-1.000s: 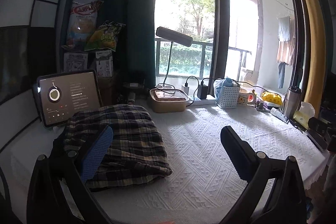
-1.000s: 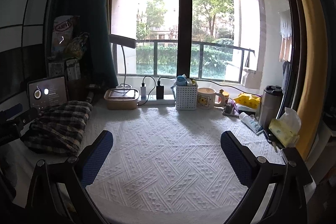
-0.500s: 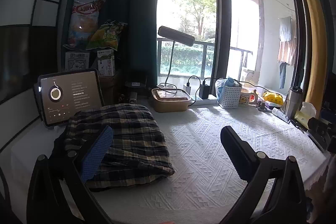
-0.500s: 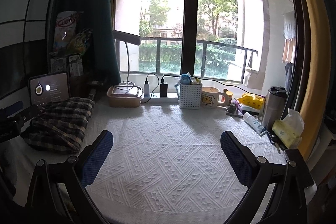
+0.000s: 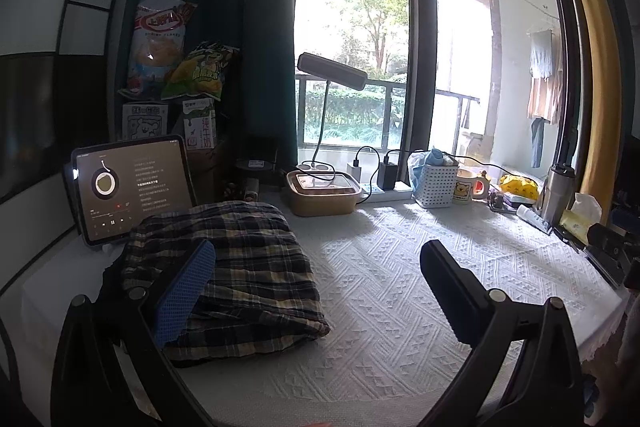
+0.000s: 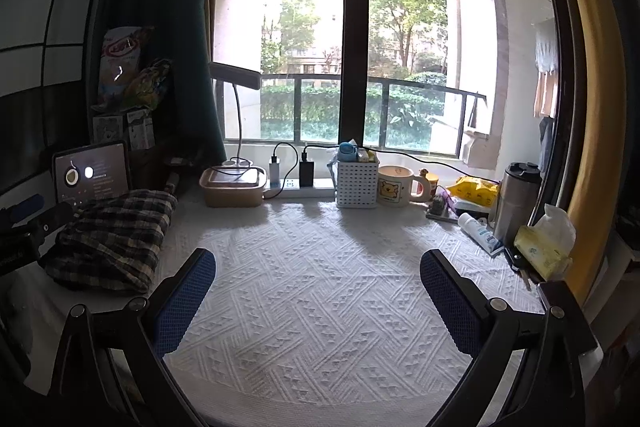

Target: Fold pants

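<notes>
The plaid pants [image 5: 240, 267] lie folded in a thick bundle at the left of the white textured table cover [image 5: 400, 287]; they also show in the right wrist view [image 6: 116, 235]. My left gripper [image 5: 316, 291] is open and empty, held just in front of the bundle, its left finger overlapping the pants' near edge in the view. My right gripper [image 6: 316, 295] is open and empty over the bare middle of the cover [image 6: 320, 287], well to the right of the pants. The left gripper's body [image 6: 24, 231] shows at the left edge of the right wrist view.
A lit tablet [image 5: 128, 195] stands behind the pants. Along the window stand a lamp on a tan box [image 5: 324, 191], a power strip [image 5: 384, 187], a white basket [image 5: 436, 183], a mug [image 5: 472, 187], a steel flask [image 6: 516, 203] and tissues [image 6: 548, 247]. Snack bags [image 5: 160, 47] are stacked at back left.
Both grippers have drawn back and risen slightly, so the scene sits a little lower and farther. The pants have not moved, and both grippers stay open.
</notes>
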A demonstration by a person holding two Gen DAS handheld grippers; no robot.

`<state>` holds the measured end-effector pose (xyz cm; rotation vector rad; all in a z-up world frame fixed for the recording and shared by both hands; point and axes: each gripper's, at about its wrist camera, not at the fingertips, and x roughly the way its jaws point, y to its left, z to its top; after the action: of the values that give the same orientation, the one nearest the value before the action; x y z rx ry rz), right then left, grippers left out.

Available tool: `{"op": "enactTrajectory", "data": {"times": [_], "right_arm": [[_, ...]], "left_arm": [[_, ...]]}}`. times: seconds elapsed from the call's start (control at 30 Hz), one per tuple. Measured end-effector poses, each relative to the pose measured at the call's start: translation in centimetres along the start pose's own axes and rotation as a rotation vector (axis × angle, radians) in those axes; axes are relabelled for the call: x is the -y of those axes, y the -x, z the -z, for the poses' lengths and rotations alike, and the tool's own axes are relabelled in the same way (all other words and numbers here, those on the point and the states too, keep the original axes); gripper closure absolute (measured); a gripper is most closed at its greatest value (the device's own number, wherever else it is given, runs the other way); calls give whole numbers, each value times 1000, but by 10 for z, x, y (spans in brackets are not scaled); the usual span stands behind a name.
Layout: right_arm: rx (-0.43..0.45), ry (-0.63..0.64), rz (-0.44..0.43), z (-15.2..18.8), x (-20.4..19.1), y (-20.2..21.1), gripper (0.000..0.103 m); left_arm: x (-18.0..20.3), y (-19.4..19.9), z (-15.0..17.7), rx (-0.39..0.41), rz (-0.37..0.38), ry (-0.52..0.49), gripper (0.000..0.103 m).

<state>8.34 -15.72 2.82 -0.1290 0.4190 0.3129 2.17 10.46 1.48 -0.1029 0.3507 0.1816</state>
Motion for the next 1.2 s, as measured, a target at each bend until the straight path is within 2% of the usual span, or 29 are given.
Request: {"op": "enactTrajectory", "data": {"times": [1.2], "right_arm": [[0,-2,14,2,2,2,0]], "left_arm": [[1,2,-2,13,0,-4,2]]}}
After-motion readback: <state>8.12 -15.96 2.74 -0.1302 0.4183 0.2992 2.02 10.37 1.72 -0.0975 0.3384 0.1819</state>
